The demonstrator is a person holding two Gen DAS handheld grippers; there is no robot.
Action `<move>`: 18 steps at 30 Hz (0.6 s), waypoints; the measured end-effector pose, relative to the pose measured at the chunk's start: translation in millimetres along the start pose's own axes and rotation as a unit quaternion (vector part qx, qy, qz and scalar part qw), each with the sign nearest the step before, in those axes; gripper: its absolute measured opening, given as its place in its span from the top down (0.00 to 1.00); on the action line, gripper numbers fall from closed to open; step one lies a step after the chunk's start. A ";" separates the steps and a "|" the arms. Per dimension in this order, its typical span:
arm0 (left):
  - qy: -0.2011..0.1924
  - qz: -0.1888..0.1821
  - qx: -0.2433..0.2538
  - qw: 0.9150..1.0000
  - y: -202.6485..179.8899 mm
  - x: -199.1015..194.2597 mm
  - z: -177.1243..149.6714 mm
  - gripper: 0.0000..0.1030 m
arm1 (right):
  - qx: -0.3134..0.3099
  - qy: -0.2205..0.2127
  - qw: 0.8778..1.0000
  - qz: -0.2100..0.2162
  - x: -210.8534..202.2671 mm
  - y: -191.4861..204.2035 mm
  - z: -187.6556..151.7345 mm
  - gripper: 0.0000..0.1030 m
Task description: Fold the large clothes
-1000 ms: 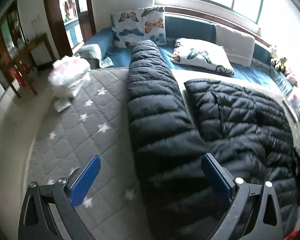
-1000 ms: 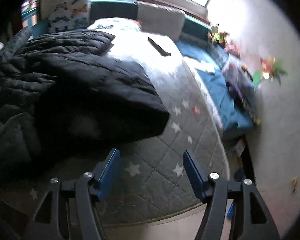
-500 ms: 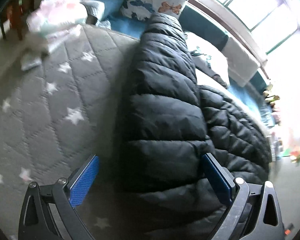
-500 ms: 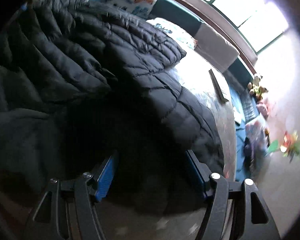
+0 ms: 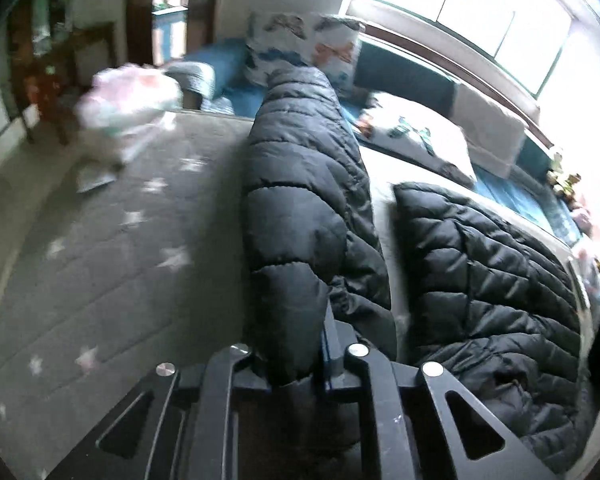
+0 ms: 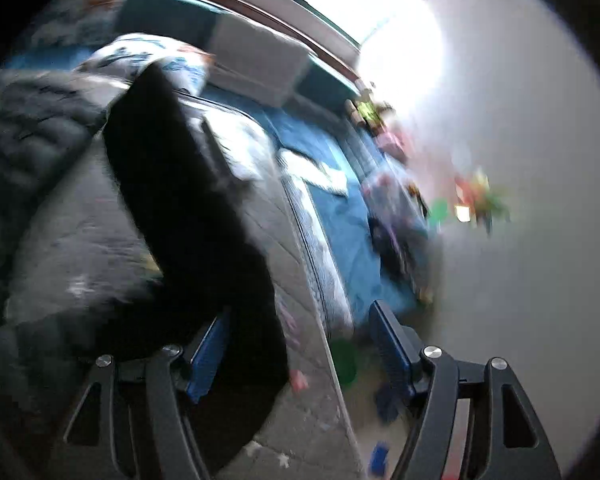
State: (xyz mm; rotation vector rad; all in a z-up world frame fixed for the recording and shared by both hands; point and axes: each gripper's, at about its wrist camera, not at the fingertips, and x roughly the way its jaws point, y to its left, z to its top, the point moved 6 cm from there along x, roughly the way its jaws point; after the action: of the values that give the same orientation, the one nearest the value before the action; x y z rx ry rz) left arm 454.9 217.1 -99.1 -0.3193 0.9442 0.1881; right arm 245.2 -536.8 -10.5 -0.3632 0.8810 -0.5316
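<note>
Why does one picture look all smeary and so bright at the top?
Right wrist view: everything is smeared by motion, the window glares white, and the black jacket is a dark blob. Left wrist view: sharper, quilting visible on the jacket sleeve, edges curved by the lens.

A grey quilt (image 5: pixel 112 264) with pale stars covers the bed, and at its far left edge sits a blurred pink-and-white bundle (image 5: pixel 130 104) with a small flat packet (image 5: pixel 94 178) just in front of it. Beyond the quilt lies blue bedding (image 5: pixel 216 60) bearing two butterfly pillows (image 5: pixel 300 46) — one upright, one lying flat — and a plain white cushion (image 5: pixel 496 136) under the bright window (image 5: pixel 480 12). In the right view — much blurred — toys (image 6: pixel 370 114) crowd the far corner, and bright stickers (image 6: pixel 480 200) dot the wall (image 6: pixel 540 280).
</note>
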 end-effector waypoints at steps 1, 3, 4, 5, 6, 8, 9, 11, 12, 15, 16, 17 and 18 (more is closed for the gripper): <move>-0.009 0.012 -0.004 1.000 3.7 -8.8 -4.5 0.85 | 0.014 0.000 1.000 0.021 -2.0 -4.3 -5.5 0.28; -0.024 0.036 -0.006 0.999 11.4 -21.3 -13.2 0.86 | 0.039 -0.005 0.997 0.064 -12.8 -10.4 -17.1 0.26; -0.029 0.047 -0.007 0.998 16.4 -28.1 -19.5 0.86 | 0.042 -0.009 0.995 0.085 -20.8 -9.4 -22.7 0.26; -0.032 0.060 -0.011 0.998 21.0 -35.1 -27.0 0.86 | 0.046 -0.014 0.992 0.120 -31.6 -7.8 -30.3 0.26; -0.034 0.064 -0.013 0.997 25.9 -40.9 -32.5 0.86 | 0.051 -0.015 0.988 0.147 -41.2 -3.4 -36.4 0.26; -0.039 0.074 -0.016 0.996 29.9 -53.0 -44.9 0.86 | 0.060 -0.010 0.977 0.205 -55.6 4.7 -48.1 0.26; -0.041 0.078 -0.016 0.996 32.1 -57.6 -50.5 0.86 | 0.062 -0.002 0.970 0.236 -64.4 11.2 -56.9 0.26; -0.044 0.083 -0.013 0.995 32.1 -68.8 -60.4 0.86 | 0.047 0.026 0.942 0.330 -88.7 38.0 -77.5 0.26; -0.047 0.085 -0.014 0.995 33.5 -74.1 -63.8 0.86 | 0.039 0.041 0.929 0.365 -95.0 50.3 -85.1 0.26; -0.057 0.092 -0.004 0.994 31.5 -89.8 -72.9 0.86 | 0.030 0.085 0.883 0.460 -116.8 82.1 -117.0 0.26; -0.061 0.094 0.000 0.994 29.6 -95.2 -76.1 0.86 | 0.038 0.095 0.867 0.487 -120.8 89.1 -125.3 0.26; -0.064 0.097 0.005 0.993 28.9 -99.1 -77.9 0.87 | 0.055 0.113 0.843 0.523 -126.3 98.6 -135.0 0.26; -0.068 0.101 0.005 0.993 28.4 -104.5 -81.2 0.87 | 0.058 0.131 0.829 0.540 -129.5 107.1 -141.2 0.26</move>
State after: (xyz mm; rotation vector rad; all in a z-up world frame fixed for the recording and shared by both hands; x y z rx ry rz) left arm 324.4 213.4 -63.1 -0.1984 0.8413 0.3851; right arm 95.1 -386.8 -66.6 0.3558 1.1548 0.4401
